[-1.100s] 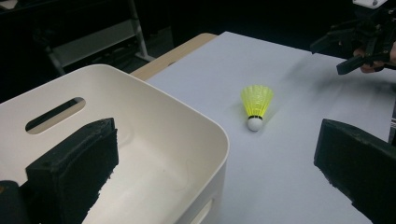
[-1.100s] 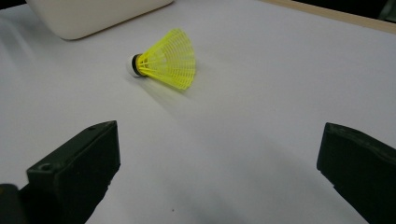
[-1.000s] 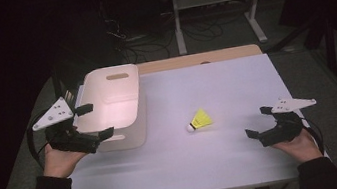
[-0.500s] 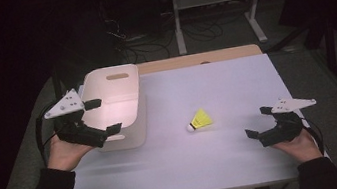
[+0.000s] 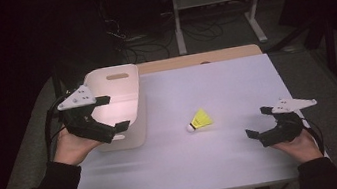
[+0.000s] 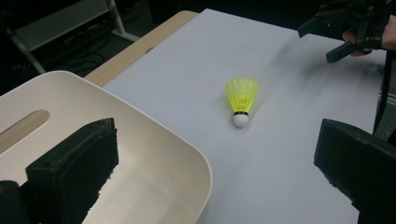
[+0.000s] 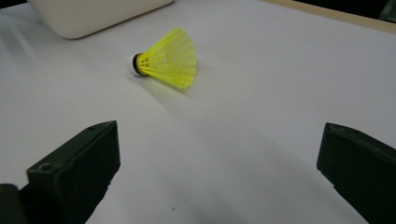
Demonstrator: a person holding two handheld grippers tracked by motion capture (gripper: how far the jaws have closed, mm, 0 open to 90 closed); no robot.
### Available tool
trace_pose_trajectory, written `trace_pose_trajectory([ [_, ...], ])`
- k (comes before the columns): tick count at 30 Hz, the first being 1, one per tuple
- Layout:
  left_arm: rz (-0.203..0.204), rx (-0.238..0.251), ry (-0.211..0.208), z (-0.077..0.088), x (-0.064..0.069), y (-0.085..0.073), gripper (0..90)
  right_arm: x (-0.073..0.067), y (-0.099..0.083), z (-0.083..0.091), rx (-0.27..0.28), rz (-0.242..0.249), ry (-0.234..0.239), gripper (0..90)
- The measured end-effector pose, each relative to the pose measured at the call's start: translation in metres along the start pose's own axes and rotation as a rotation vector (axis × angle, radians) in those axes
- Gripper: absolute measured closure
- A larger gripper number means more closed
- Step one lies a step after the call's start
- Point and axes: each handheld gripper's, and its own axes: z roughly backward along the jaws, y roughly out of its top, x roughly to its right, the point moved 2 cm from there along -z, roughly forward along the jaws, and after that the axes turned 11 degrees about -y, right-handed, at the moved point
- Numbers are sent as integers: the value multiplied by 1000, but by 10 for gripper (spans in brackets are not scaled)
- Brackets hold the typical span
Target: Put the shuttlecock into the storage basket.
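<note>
A yellow shuttlecock (image 5: 201,119) with a white cork lies on its side in the middle of the white table (image 5: 215,82). My left gripper (image 5: 113,114) hovers open over the near right corner of a cream bin (image 5: 113,77), left of the shuttlecock. In the left gripper view its wide-apart jaws frame the bin's rim (image 6: 154,126) and the shuttlecock (image 6: 242,98). My right gripper (image 5: 257,121) stands open near the table's right front, empty. The right gripper view looks between its jaws at the shuttlecock (image 7: 168,58).
The bin (image 7: 93,16) looks empty inside and has a slot handle at its far wall. A bare wooden strip (image 5: 196,59) runs along the table's far edge. Beyond it stand a metal frame (image 5: 217,11) and cables on the dark floor.
My left gripper has risen and moved forward and right, over the bin's near corner, turning toward the shuttlecock. The right gripper and the shuttlecock have stayed put.
</note>
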Motion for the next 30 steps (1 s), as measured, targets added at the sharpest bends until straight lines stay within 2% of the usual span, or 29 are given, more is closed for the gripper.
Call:
trace_pose_trajectory([
  [12, -13, -24, -23, -13, 1, 12, 0, 0, 0, 0, 0, 1, 1, 0],
  [30, -52, -97, -75, -38, 7, 35, 0, -1, 0, 0, 0, 4, 9, 0],
])
